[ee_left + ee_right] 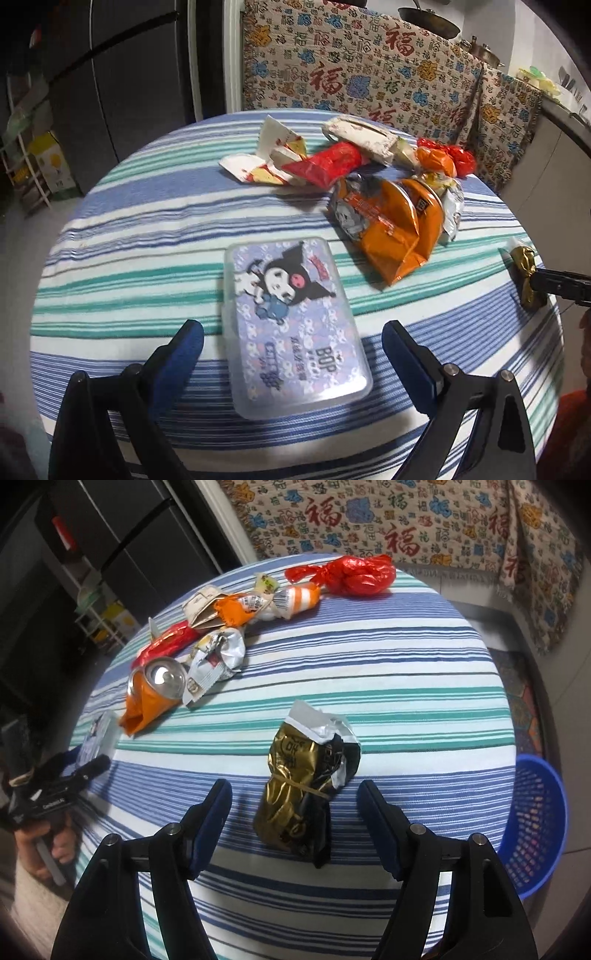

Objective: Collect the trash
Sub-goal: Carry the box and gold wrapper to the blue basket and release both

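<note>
Two grippers hover low over the round striped tablecloth (406, 686), both with fingers spread wide. The left gripper (293, 343) straddles a clear plastic cartoon-printed box (291, 325), while the right gripper (294, 805) brackets a crumpled gold-and-black foil wrapper (303, 786). More crumpled wrappers (388, 214) lie far across the table, and a blue mesh basket (535, 812) stands right.

We work with two matte-black plastic grippers, left (293, 347) and right (294, 812), each bearing blue-padded fingers (212, 812), silver pivot screws (416, 828), and a bare-skinned hand (48, 845).
</note>
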A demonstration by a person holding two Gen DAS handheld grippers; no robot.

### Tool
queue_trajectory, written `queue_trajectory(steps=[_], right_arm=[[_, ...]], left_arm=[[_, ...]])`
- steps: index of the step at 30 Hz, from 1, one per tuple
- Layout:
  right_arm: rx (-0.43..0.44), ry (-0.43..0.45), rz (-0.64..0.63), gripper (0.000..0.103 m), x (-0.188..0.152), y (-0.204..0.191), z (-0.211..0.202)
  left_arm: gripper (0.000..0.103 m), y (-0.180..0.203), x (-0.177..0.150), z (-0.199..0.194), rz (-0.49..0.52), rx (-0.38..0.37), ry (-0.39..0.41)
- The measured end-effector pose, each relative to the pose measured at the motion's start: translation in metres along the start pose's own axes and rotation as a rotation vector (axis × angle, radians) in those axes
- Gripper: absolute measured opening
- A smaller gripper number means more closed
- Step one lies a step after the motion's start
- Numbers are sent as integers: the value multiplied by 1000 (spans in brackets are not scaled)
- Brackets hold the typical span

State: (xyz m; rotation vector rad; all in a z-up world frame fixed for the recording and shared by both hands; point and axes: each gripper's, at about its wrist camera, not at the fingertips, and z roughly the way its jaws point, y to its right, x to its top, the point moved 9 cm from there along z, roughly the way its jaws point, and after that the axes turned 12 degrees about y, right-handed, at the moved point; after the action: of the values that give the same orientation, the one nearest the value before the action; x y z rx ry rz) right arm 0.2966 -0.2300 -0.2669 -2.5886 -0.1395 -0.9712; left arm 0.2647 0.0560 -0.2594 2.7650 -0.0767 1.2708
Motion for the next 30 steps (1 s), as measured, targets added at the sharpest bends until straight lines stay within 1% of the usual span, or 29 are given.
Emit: queue_trajectory(steps=[1, 2, 3, 4, 6, 11, 14, 17, 22, 27, 30], right_arm=[[1, 1, 9, 67, 0, 1, 1], [2, -5, 23, 43, 0, 2, 2], [8, -17, 26, 37, -1, 3, 3], [12, -25, 22, 36, -1, 2, 4], [-12, -18, -12, 35, 1, 0, 0], [10, 49, -89, 35, 12, -21, -18], [-17, 61, -144, 35, 12, -26, -21], [-9, 51, -139, 35, 9, -26, -17], [6, 73, -141, 35, 11, -28, -22], [8, 89, -142, 35, 11, -26, -28], [10, 91, -144, 35, 10, -25, -30]], left_arm=[[75, -1, 1, -1, 3, 4, 4], [66, -2, 2, -1, 4, 1, 2], [66, -4, 1, -2, 3, 0, -2], [66, -5, 1, -3, 1, 2, 3], [66, -9, 1, -5, -10, 9, 8], [65, -15, 10, -20, -48, 11, 48], [65, -13, 17, -30, -58, 19, 76], [65, -8, 22, -35, -49, 32, 92], [65, -1, 27, -39, -29, 62, 105], [65, 6, 30, -42, -23, 66, 110], [65, 15, 32, -44, -20, 53, 112]])
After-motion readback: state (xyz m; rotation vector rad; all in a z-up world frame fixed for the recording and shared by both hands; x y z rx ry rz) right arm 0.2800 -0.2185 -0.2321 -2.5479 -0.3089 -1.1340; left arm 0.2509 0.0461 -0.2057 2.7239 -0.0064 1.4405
